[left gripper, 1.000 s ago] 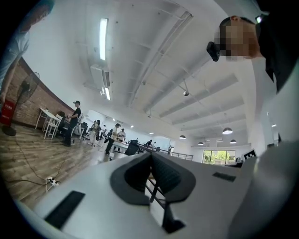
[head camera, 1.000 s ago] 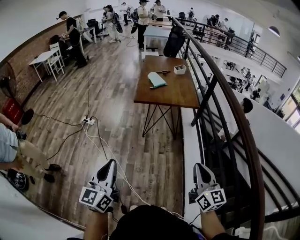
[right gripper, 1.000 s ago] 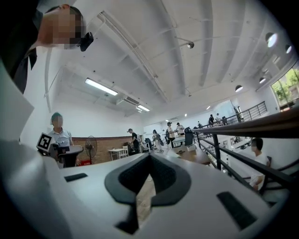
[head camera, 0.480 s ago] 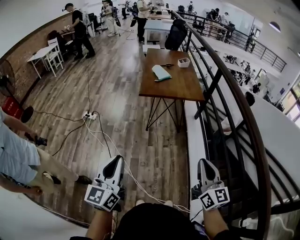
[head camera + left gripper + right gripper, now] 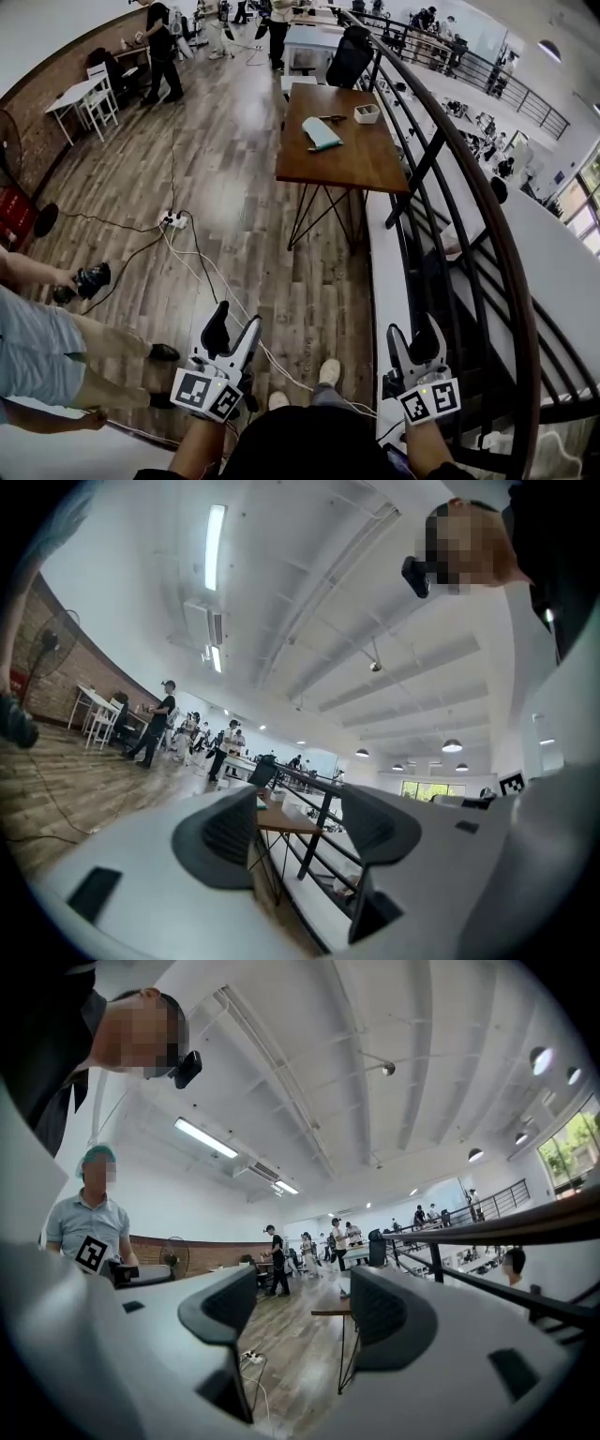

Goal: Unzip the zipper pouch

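Head view: left gripper (image 5: 234, 323), right gripper (image 5: 413, 333) opening, empty.

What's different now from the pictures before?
The left gripper and right gripper, both shut a second ago, are opening their jaws, with nothing between them. The bystander at the left has stepped further in. The pouch still lies untouched on the table ahead.

The left hand-held gripper (image 5: 234, 330) and right hand-held gripper (image 5: 413, 339) hung low over the plank floor (image 5: 244, 187), jaws opening with nothing between them. Well ahead, beside the railing (image 5: 412, 199), a desk (image 5: 352, 164) carried a teal zipper pouch (image 5: 321, 133) and a small white box (image 5: 366, 113).
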A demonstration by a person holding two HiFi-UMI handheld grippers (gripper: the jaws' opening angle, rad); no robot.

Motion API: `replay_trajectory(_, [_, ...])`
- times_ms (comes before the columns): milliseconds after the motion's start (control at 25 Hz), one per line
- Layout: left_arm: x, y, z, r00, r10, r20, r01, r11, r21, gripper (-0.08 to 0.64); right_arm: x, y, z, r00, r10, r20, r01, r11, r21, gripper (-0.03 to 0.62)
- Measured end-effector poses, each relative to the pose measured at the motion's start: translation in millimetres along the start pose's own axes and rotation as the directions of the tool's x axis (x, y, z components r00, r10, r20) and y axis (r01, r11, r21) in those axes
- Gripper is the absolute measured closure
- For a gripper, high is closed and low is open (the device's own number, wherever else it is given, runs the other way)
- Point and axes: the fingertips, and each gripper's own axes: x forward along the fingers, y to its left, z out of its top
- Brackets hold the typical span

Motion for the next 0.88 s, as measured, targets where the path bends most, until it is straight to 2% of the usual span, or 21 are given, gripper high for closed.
replay_trajectory(240, [29.4,8.9,7.3,0.999,0.032,0.009,-0.032,0.999,0.020,0.285,43.5,-22.3,-7.1,0.999,0.050,-0.003,-0.050,0.998,0.025,0.298])
replay_trajectory(440, [67.8,9.2,18.0,0.997,0.066,0.033,-0.067,0.997,0.047,0.285,87.4,-51.6,2.1,0.996,0.091,0.022,-0.092,0.995,0.030,0.303])
replay_trajectory(880, [164.4,1.2,10.1,0.987,0.144,0.068,-0.148,0.987,0.056,0.281,134.9,-163.4,11.9,0.995,0.091,0.026,-0.092,0.995,0.025,0.324])
